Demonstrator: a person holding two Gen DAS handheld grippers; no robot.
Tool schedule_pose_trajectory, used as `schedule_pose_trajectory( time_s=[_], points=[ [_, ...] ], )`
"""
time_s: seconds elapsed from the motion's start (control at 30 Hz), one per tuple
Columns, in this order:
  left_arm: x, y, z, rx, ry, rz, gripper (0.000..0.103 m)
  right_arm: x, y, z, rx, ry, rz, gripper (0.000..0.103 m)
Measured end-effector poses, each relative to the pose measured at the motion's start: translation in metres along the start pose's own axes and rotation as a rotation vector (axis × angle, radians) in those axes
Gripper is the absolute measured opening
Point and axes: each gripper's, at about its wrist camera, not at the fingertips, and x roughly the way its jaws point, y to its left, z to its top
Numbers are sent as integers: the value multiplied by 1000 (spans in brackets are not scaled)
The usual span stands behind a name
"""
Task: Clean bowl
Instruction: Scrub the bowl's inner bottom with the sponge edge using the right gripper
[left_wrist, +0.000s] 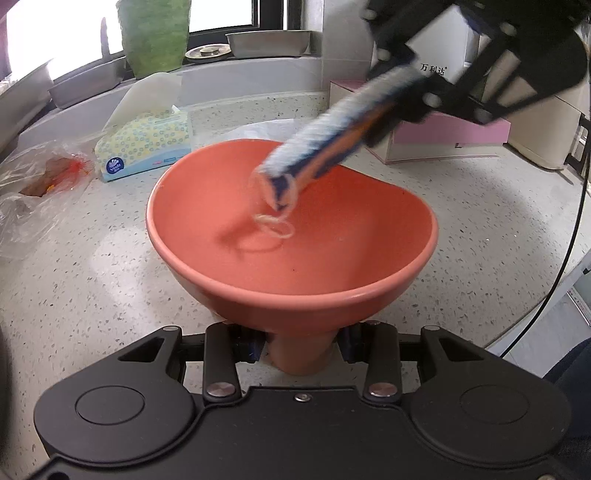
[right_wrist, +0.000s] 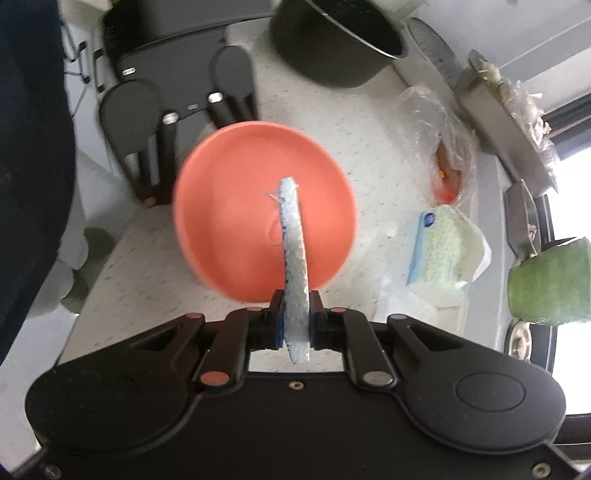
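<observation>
On the speckled counter, left wrist view:
Bowl (left_wrist: 291, 236): coral, matte, wide flaring rim on a narrow foot; stands on the counter (left_wrist: 92, 280) mid-frame.
Left gripper (left_wrist: 301, 349): fingers closed against the bowl's foot from both sides, under the rim's overhang.
Cloth (left_wrist: 332, 144): flat pad, white-blue fuzzy face, orange and navy edge, thin loop at its tip; slants down into the bowl from upper right, blurred. Whether the tip touches the bowl wall, cannot tell.
Right gripper (left_wrist: 402, 107): clamped on the cloth's upper end, above the bowl's far rim.
Open room: bare counter left and right of the bowl; tissue pack (left_wrist: 144, 146) near behind-left, crinkled plastic bag (left_wrist: 33, 192) at far left, pink box (left_wrist: 450, 136) behind-right. Counter edge curves away at right.

Right wrist view:
Right gripper (right_wrist: 295, 325): jaws pressed together on the cloth (right_wrist: 293, 251), which stands edge-on and reaches over the bowl (right_wrist: 229, 206).
Bowl: round, smooth, just beside the counter's left edge.
Left gripper (right_wrist: 151, 192): at the bowl's far-left side; its fingertips hidden.
Surroundings: dark pot (right_wrist: 340, 44) beyond the bowl, tissue pack (right_wrist: 439, 247) well right, green container (right_wrist: 550, 284) at the sill.
</observation>
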Motion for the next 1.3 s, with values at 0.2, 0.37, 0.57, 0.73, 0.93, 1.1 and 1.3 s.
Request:
schedule_pose_trajectory(
  time_s=[0.2, 0.37, 0.57, 0.73, 0.93, 1.1, 1.3],
  points=[
    [1, 2, 0, 9, 6, -8, 38, -9, 17, 14, -30, -38, 38, 13],
    [0, 2, 0, 11, 7, -9, 38, -9, 13, 34, -41, -75, 38, 13],
    [-1, 0, -1, 14, 6, -7, 38, 3, -7, 51, -36, -93, -28, 13],
    [-1, -1, 0, 13, 5, -8, 38, 8, -26, 40, 9, -62, -63, 14],
    [-2, -3, 0, 15, -2, -9, 38, 7, -23, 19, -4, 0, -63, 14],
    [-1, -1, 0, 21, -5, -13, 38, -1, -6, 2, -58, 45, -39, 14],
    [-1, -2, 1, 29, 0, -11, 38, -17, 15, 6, -103, 42, 21, 14]
  ],
)
